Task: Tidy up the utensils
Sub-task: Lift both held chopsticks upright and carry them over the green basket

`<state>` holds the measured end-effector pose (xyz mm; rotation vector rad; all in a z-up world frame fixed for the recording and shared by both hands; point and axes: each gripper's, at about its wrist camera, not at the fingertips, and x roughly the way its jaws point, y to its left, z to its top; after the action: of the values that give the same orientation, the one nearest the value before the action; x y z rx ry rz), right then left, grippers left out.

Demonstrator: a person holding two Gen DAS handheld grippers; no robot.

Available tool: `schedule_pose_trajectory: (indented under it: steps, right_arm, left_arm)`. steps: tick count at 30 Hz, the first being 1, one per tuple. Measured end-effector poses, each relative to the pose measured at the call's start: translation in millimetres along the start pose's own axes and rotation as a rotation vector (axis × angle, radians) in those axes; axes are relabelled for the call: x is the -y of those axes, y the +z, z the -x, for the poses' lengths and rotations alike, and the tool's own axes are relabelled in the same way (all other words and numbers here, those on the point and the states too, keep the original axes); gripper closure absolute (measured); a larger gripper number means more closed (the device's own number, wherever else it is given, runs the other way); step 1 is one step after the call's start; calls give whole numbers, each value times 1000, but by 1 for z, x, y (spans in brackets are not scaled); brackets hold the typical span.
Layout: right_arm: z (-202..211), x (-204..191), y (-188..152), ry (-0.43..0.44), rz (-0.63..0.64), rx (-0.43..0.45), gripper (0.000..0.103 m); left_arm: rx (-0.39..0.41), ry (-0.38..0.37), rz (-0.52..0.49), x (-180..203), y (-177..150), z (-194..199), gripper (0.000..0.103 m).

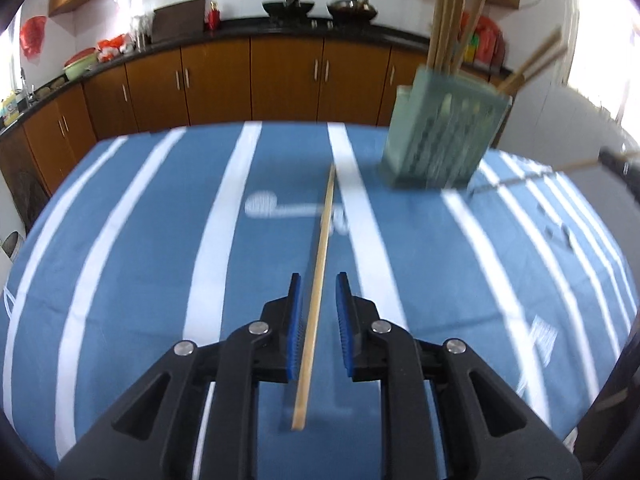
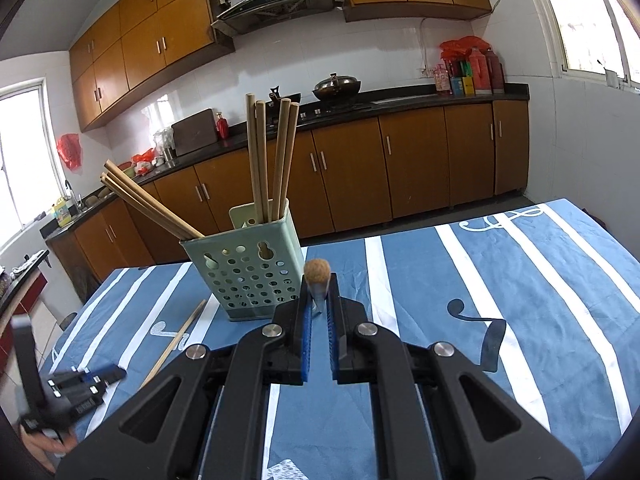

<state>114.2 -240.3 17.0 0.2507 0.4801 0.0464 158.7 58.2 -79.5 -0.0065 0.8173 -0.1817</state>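
Your left gripper stands slightly open. A chopstick runs lengthwise between its blue ribbed pads; it lies near the left pad with a clear gap to the right one, so nothing presses on it. The stick is pale bamboo, thin and straight, flat on the table, pointing toward the far edge. Frame blurred.

Your right gripper is closed to a narrow slot on a small brush: its round tan bristle head pokes out past the fingertips, its grey stem sits between the pads.

The holder stands upright near the table's far edge: pale green plastic, boxy, walls pierced with round holes. Four chopsticks stand near upright in it and three more lean out to the left in the right wrist view. Cloth: blue, white stripes, soft nap.
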Motion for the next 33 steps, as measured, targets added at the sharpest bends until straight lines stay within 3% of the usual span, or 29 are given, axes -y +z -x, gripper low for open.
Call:
schedule_pose_trajectory:
  steps: [8,11,14,19,27,33]
  right_arm:
    - [-3,0,-3,-1,-5,-18,95]
    - [-3,1,-3,-2,-8,-19,95]
    - [-1,1,-2,0,-9,-15,95]
    - [7,0,7,3,-3,21,95]
    - [13,2,13,10,-7,51,95]
    - [17,1,15,18,-3,64,95]
  left_arm:
    - [-70,12,-11,-2,-26,-20,85]
    - [-68,33,-19,-2,-27,-22,94]
    - [-82,26,12,-7,-22,-21,95]
    - [-3,15,-1,-1,-6,8,95]
    - [188,-6,-13,13,36,66,95]
    - [261,-15,-6,20,56,86,95]
